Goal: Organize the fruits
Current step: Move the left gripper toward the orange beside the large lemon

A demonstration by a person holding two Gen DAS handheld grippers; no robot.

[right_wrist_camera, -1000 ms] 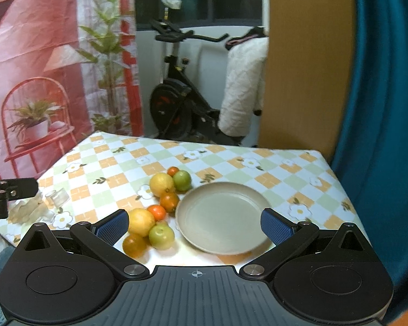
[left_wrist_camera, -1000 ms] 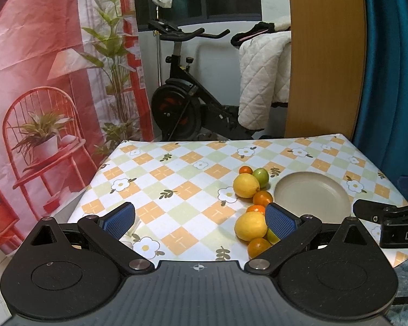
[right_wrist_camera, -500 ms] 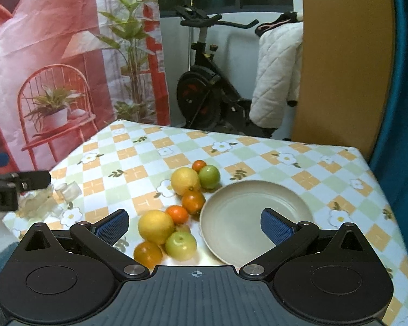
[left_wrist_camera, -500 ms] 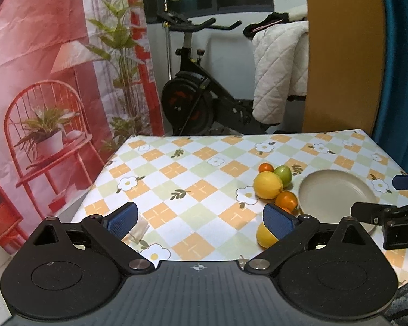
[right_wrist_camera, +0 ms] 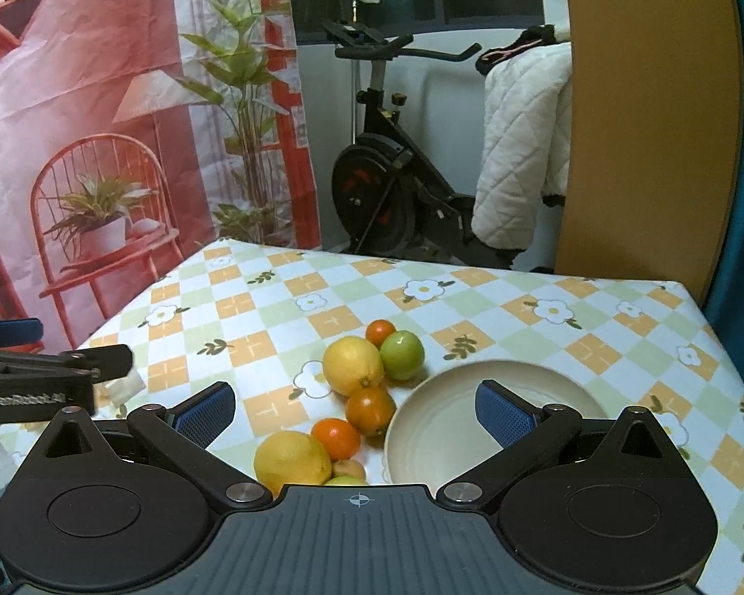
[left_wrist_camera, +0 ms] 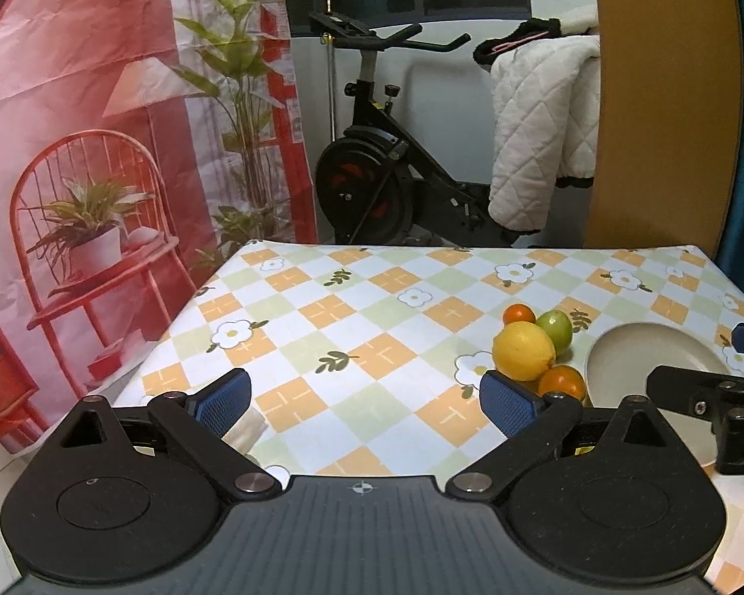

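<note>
Several fruits lie in a loose row on the checked tablecloth (right_wrist_camera: 545, 342), left of an empty beige plate (right_wrist_camera: 446, 426): a far lemon (right_wrist_camera: 353, 366), a green fruit (right_wrist_camera: 403, 354), small oranges (right_wrist_camera: 370, 410), and a near lemon (right_wrist_camera: 291, 463). My right gripper (right_wrist_camera: 356, 411) is open and empty, above the near fruits and the plate's left rim. My left gripper (left_wrist_camera: 367, 404) is open and empty over the tablecloth (left_wrist_camera: 347, 317), left of the far lemon (left_wrist_camera: 523, 351) and plate (left_wrist_camera: 654, 352).
An exercise bike (right_wrist_camera: 397, 188) and a white quilt (right_wrist_camera: 516, 148) stand behind the table. A red printed backdrop (left_wrist_camera: 74, 148) hangs on the left. A crumpled clear wrapper (right_wrist_camera: 124, 386) lies near the table's left front corner. The right gripper's fingers (left_wrist_camera: 709, 386) show in the left view.
Both grippers have shifted left and closer to the table; the fruits and plate now sit further right in each view. Both stay open. Nothing was picked up.
</note>
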